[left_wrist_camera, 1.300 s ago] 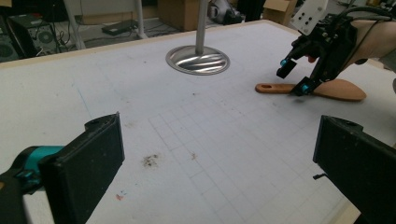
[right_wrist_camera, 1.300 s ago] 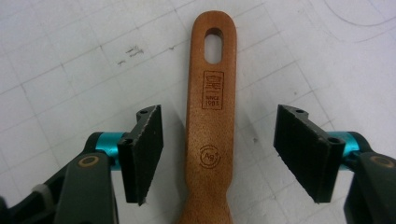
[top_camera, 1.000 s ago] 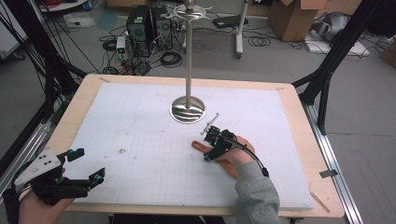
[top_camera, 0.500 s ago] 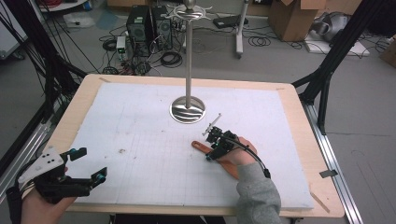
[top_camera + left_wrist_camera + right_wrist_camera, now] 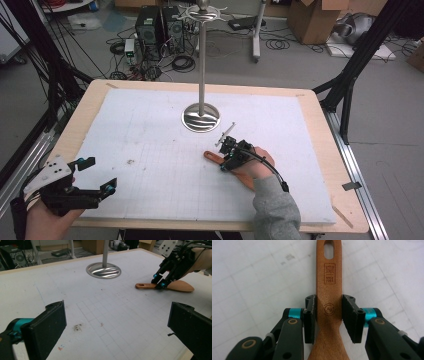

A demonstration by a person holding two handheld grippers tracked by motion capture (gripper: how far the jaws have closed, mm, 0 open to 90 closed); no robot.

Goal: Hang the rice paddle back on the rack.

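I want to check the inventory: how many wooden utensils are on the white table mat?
1. A flat brown wooden spatula with a hole in its handle lies right of the mat's centre, near the shiny round metal stand base, between the right gripper jaws.

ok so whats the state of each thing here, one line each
wooden spatula: flat on the foam mat, handle between the right jaws
right gripper: jaws have just been closing, pads at the handle edges
left gripper: open, empty, above the mat
metal stand: upright on the mat
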